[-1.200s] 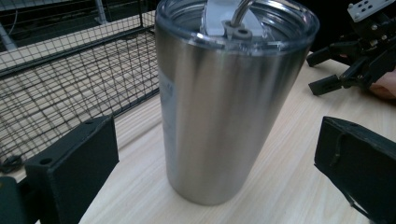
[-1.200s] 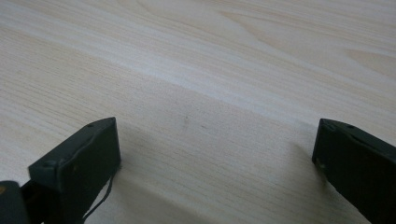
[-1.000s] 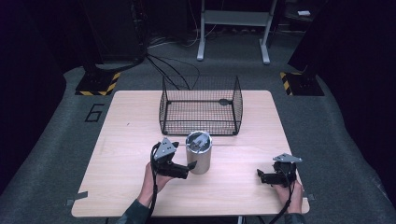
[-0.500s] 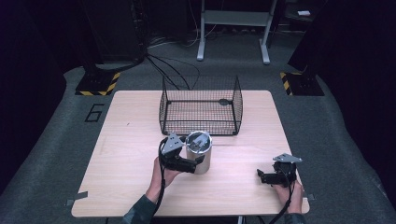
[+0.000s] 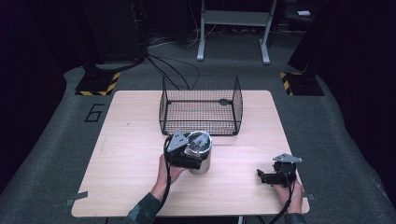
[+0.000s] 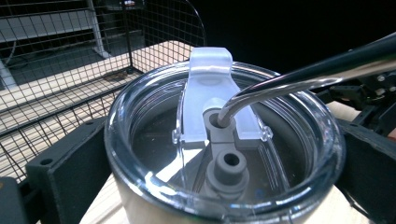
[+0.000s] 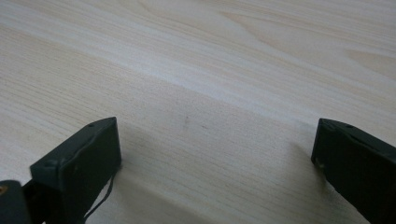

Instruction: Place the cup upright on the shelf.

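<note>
Nearest the person, the right gripper (image 5: 267, 176) rests low over the pale wooden table (image 5: 130, 154), its jaws spread wide around bare wood. Farther in, the left gripper (image 5: 196, 161) has its jaws on either side of the silver metal tumbler with a clear plastic lid (image 5: 200, 151); whether they press it is unclear. Beyond stands the black wire mesh basket (image 5: 201, 108).

In the left gripper view the steel tumbler with a clear plastic lid (image 6: 219, 154) is cut off at the bottom edge, its wall hidden, the bent metal straw (image 6: 299, 77) runs out past the right edge, and whether the left hand-held gripper (image 5: 189, 158) touches the tumbler cannot be told.
</note>
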`<state>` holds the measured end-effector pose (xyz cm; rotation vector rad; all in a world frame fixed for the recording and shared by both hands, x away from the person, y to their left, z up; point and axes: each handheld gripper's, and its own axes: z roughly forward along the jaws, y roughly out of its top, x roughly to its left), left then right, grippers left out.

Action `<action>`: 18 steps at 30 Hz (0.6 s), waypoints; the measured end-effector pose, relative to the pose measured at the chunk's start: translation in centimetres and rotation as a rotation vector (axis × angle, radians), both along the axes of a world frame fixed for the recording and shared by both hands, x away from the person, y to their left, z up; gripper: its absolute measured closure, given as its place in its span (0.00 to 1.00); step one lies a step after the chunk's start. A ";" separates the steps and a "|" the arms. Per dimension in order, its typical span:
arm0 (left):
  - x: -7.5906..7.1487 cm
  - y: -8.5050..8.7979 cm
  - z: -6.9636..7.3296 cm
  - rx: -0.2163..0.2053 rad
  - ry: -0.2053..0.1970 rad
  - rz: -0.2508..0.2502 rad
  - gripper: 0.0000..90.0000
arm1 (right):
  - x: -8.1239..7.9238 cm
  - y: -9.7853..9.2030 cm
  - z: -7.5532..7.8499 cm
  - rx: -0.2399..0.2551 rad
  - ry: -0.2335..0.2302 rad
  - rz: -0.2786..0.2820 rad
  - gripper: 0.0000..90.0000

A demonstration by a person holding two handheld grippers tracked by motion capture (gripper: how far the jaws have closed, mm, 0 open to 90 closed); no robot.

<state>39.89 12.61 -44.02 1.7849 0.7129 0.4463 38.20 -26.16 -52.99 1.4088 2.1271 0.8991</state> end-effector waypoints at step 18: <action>0.3 -0.9 -0.9 0.001 -0.031 0.035 0.04 | 0.0 0.0 0.0 -0.001 -0.006 0.002 0.01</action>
